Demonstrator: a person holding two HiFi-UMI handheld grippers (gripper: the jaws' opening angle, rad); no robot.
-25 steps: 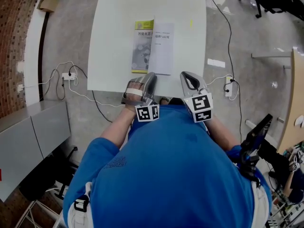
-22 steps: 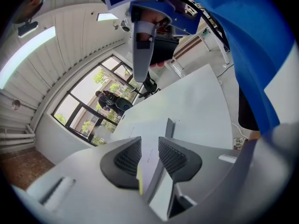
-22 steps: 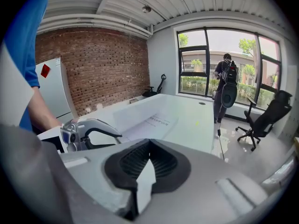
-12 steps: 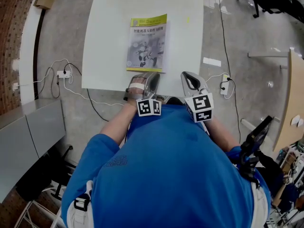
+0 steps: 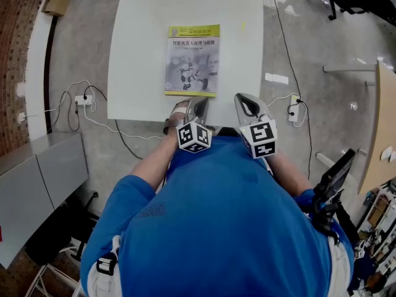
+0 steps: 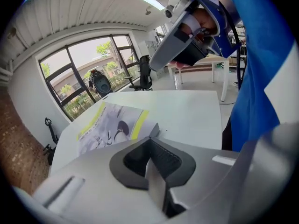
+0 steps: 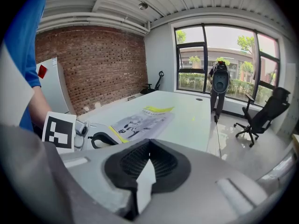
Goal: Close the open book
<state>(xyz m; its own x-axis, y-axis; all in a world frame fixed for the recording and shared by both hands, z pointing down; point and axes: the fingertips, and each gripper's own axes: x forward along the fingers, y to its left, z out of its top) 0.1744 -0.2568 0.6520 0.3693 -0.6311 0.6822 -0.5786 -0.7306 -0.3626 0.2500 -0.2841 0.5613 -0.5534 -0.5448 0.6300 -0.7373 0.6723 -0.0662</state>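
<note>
One book closed, flat on white table

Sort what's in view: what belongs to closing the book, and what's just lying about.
Job: book, closed on the white table; left hand-held gripper, jaws just closed on nothing; right hand-held gripper, shut, empty.
Lying about: power strip; office chair; cardboard box.

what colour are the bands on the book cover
Yellow-green; the book shows best in the head view.
</note>
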